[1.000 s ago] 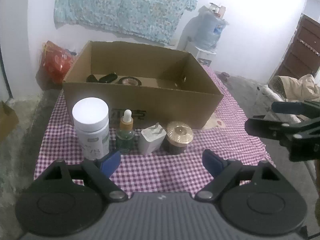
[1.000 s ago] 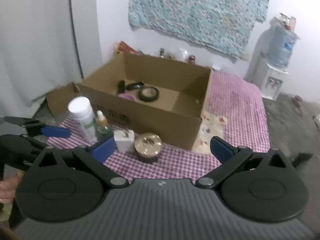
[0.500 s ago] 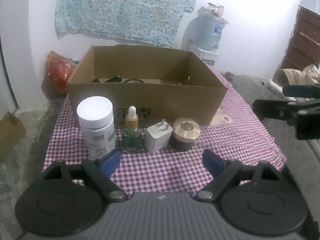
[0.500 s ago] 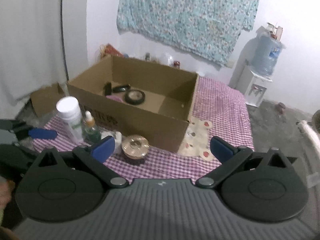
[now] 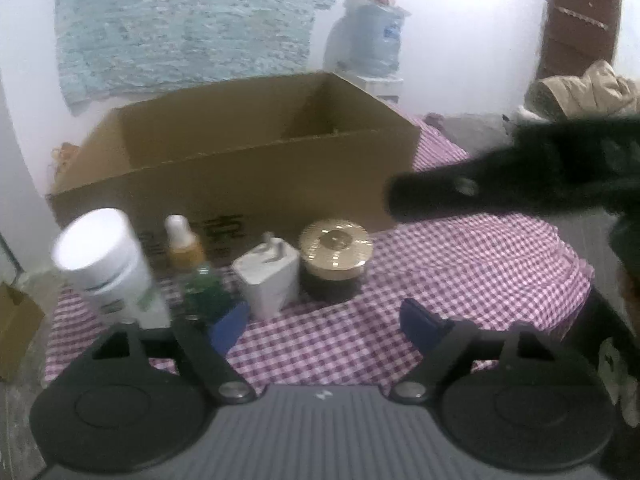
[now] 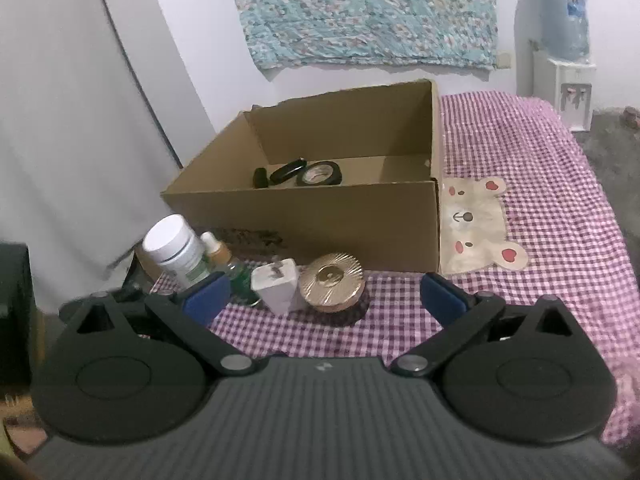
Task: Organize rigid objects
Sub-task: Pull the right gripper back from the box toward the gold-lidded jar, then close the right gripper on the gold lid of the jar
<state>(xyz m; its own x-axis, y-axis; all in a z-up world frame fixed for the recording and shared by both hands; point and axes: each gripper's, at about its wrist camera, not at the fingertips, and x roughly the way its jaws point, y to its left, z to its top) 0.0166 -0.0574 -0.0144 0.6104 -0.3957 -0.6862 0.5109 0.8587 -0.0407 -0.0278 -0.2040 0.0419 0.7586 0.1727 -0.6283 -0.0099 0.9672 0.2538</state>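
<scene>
before box [image 6: 320, 216]: charger [image 6: 276, 286] upright, prongs up.

A floral blue cloth [image 6: 372, 12] hangs on the wall. A water dispenser [image 6: 564, 44] stands beside the checked tablecloth [image 6: 540, 184].

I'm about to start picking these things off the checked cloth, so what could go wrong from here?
1. The white bottle, dropper bottle, white charger and gold-lidded jar stand packed in a row; a claw taking one could topple its neighbour.
2. The left claw, whose jaws have just been closing on nothing, and the right claw both face that row and might collide.
3. The cardboard box wall stands just behind, so a low lift might snag.
</scene>
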